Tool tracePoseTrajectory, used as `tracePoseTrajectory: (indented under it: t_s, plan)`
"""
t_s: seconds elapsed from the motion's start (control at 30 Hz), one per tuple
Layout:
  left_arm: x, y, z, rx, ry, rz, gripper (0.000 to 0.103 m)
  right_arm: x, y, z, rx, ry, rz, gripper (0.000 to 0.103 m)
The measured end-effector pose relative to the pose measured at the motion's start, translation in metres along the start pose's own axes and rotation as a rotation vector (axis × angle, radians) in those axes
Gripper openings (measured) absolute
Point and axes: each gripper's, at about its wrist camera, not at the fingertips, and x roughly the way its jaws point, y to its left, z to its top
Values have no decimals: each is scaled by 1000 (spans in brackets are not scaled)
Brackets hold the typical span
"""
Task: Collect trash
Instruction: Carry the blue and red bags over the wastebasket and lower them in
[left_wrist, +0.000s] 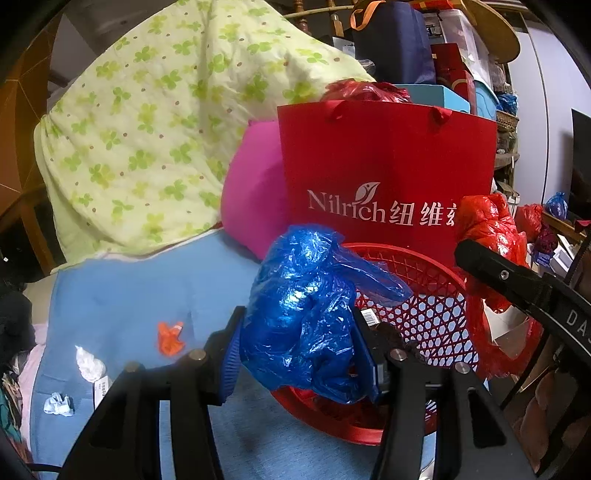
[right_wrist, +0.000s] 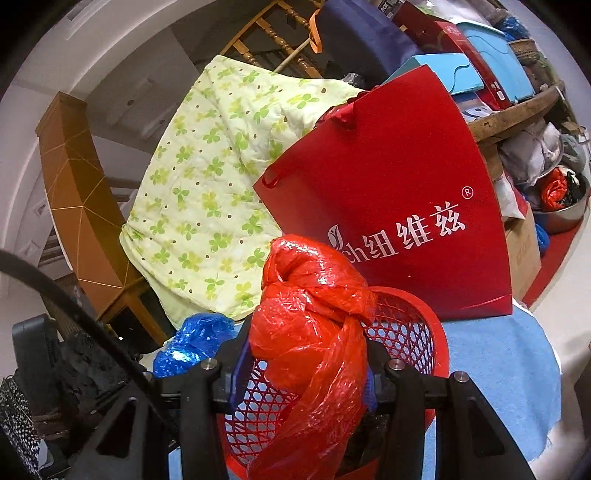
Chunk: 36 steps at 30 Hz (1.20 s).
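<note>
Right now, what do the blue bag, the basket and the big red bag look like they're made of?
Blue bag: thin glossy plastic film, crinkled and translucent. Basket: probably moulded red plastic, an open lattice with a smooth rim. Big red bag: seemingly matte coated paper, with flat stiff faces, printed lettering and ribbon handles.

- Plastic bag (left_wrist: 306, 314), crumpled, glossy translucent blue; between the black fingers of the left gripper (left_wrist: 299, 354), whose pads (left_wrist: 231, 363) are ribbed blue.
- Plastic bag (right_wrist: 310, 332), knotted, shiny translucent red-orange; between the black fingers of the right gripper (right_wrist: 306, 373).
- Basket (left_wrist: 424, 306), red, open lattice weave; just ahead of both grippers.
- Paper bag (left_wrist: 388, 173), deep red, white lettering and leaf logo, red ribbon handles; beyond the basket.
- Quilt (left_wrist: 147, 129), pale yellow-green, green clover print with small brown dots; ahead and left of the left gripper.
- Cushion (left_wrist: 255, 184), magenta pink; left of the paper bag.
- Cloth (left_wrist: 129, 295), plain light blue; under the basket.
- Scraps on the cloth, left of the left gripper: one orange (left_wrist: 170, 338), one white (left_wrist: 88, 363), one pale blue (left_wrist: 58, 404).
</note>
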Motion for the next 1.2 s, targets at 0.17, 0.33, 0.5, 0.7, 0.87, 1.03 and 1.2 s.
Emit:
tracePoseTrajectory:
  t_s: [0.17,0.33,0.5,0.7,0.87,1.03,1.2]
  plan:
    - [5,1,0,-2,13,-11,55,1,0,-1,8,9,-2,51]
    - [12,4,1,-17,33,-29,56,3,1,-2,8,20,-4,52]
    - [18,6,0,-27,44,-34,56,5,-1,-2,17,25,-7,52]
    - [22,5,2,-31,46,-40,56,5,-1,-2,24,28,-4,52]
    - [25,7,0,-54,57,-92,61,7,-1,-2,32,37,-2,52]
    - [31,8,-5,-69,78,-150,67,11,-5,-3,60,55,-3,65]
    - [29,14,-10,-81,72,-146,70,11,-7,-2,84,46,4,68]
